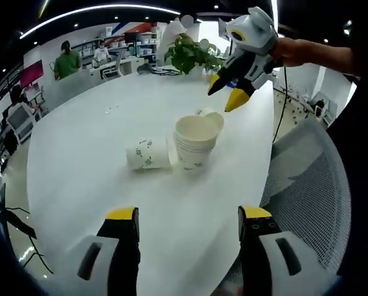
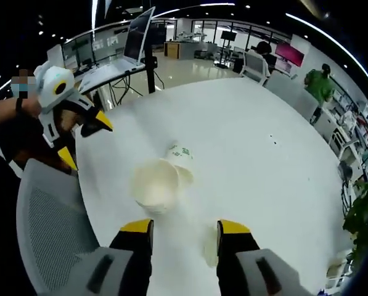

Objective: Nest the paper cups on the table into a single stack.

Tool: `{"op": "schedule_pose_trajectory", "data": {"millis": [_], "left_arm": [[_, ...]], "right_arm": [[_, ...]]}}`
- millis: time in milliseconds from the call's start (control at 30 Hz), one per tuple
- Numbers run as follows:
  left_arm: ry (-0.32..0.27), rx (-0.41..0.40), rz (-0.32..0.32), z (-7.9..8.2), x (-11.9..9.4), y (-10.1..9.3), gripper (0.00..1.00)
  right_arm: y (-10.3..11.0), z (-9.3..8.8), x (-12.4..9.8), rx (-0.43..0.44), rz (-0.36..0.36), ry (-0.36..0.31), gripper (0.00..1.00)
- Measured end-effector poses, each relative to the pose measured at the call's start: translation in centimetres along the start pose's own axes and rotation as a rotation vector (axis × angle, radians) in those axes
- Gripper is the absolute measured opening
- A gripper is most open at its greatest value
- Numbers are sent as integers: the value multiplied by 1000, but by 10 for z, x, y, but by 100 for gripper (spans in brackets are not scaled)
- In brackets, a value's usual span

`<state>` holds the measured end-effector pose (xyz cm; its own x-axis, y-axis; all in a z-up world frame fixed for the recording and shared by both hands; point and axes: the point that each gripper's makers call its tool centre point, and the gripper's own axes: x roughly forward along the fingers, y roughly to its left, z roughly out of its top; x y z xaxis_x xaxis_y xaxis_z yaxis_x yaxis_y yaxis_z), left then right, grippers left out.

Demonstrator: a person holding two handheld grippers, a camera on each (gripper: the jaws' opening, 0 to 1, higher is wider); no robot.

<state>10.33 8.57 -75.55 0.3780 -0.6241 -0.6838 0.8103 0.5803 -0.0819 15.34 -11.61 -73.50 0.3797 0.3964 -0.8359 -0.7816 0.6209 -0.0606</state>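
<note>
**Cups mid-bench, both grippers empty and apart**

Left gripper view, left to right: we see a paper cup lying on its side on the white bench, its mouth toward the upright cup stack and just beside it. Another cup sits right behind the stack, touching or nearly so; we cannot tell which. The left gripper rises from the bottom edge, fingers spread apart, nothing between them. The stack stands ahead of the gap, well clear of the tips. Upper right, the right gripper hangs above the bench, a hand holding it, yellow tips apart and empty, above and behind the cups. A potted plant stands at the far bench edge. A mesh chair back is at the right.

Right gripper view, left to right: the left gripper comes in at the left, tips apart, off to the side of the cups. The stack stands just ahead of the right gripper, slightly left of the gap, not touched. The lying cup is beyond the stack. One more cup lies between the spread right fingers, close against the right-hand one; contact unclear.
</note>
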Motion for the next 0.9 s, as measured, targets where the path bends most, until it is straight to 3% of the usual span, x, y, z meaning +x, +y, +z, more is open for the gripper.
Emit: {"op": "schedule_pose_trajectory", "data": {"millis": [267,400,467,767,900], "left_arm": [[4,-14,2,-1,-1,-1,63],[10,-15,1,-3,-1,-1,63],[12,-15,1,-4,-1,0,63],[20,-16,2,-4,-2,0,63],[21,-14,1,-3,-2,0,63]], "right_arm": [[-37,-47,5,182,-167,15,40],[-45,-64,9,218,-219,27,40],[-47,-74,10,286,-250,28,40],[-48,-80,19,328,-281,29,42],[-57,-83,34,327,-306,32,42]]}}
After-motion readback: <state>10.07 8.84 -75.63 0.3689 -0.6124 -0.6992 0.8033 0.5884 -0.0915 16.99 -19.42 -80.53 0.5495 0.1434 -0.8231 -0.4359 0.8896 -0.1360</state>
